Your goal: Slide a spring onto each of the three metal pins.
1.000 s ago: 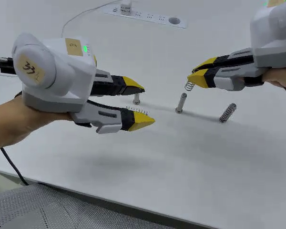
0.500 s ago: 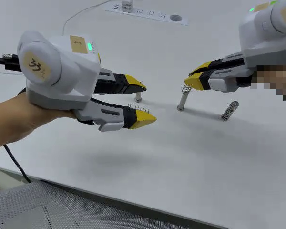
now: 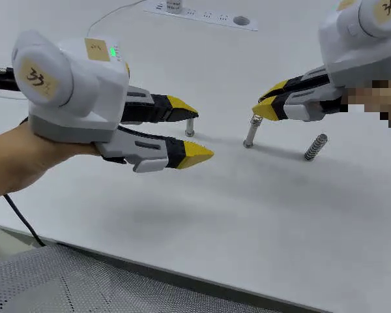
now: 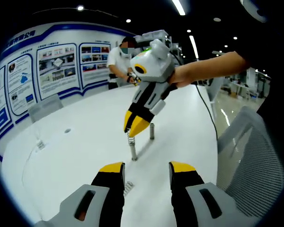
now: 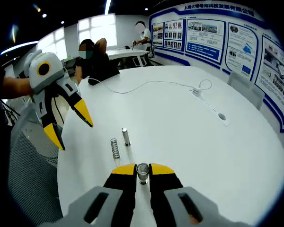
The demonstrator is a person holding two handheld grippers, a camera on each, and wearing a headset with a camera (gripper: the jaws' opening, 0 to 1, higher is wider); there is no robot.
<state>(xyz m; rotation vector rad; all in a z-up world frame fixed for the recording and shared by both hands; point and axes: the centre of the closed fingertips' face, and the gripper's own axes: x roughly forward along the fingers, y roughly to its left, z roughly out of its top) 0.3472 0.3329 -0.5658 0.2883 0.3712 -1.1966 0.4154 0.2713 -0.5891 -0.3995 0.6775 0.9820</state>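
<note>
- Head view: a spring [image 3: 255,120] sits at the top of a metal pin [image 3: 249,137], pinched in the right gripper [image 3: 260,109].
- Best to line the spring up with the pin's axis, lower it straight, then release.
- Left gripper [image 3: 203,135] hangs wide at 9 o'clock; loose spring [image 3: 315,147] lies at 3 o'clock.

An office showroom: blue-trimmed wall display boards [image 4: 61,61], a long white table [image 5: 180,123], mesh chairs [image 4: 248,156], ceiling spotlights [image 4: 180,7].

power strip [image 3: 208,14], mesh chair [image 3: 85,283]
</note>
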